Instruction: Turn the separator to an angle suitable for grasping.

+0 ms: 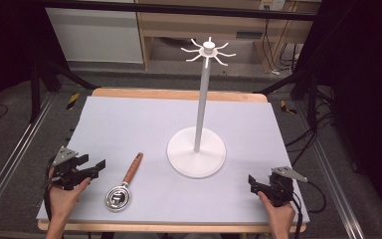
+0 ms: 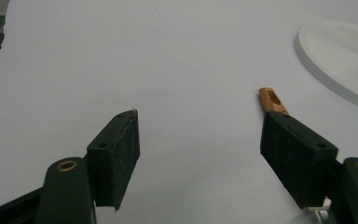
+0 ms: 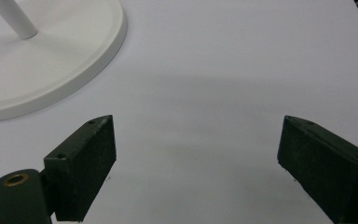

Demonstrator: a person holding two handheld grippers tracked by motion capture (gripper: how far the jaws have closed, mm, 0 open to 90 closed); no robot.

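1. The tea strainer (image 1: 124, 184) lay flat near the front edge of the table (image 1: 129, 119), left of centre, its steel bowl toward the front and its wooden handle (image 1: 133, 168) angled away toward the middle.
2. The left tongs (image 1: 93, 166) sat near the front left corner, just left of the strainer, with the jaws spread wide and nothing between them. In the left gripper view the handle tip (image 2: 271, 99) peeked out above the right-hand jaw, so the tool was beside the opening, not inside it.
3. The right tongs (image 1: 252, 182) rested near the front right corner, jaws likewise spread and empty, well apart from the strainer.
4. The white hook stand (image 1: 197, 149) stood on its round base right of the table's centre, its ring of hooks (image 1: 208, 51) high on the pole.
5. The work in hand appeared to be picking up the strainer, probably to hang it.
6. Risk: closing from this offset would likely catch only the handle's edge and push or spin it across the smooth surface.
7. Risk: a pinch far out on the slim handle could let the heavier bowl droop and twist the tool in the pads.
8. Risk: a careless lift toward the hooks might knock the tall pole and rock the stand.
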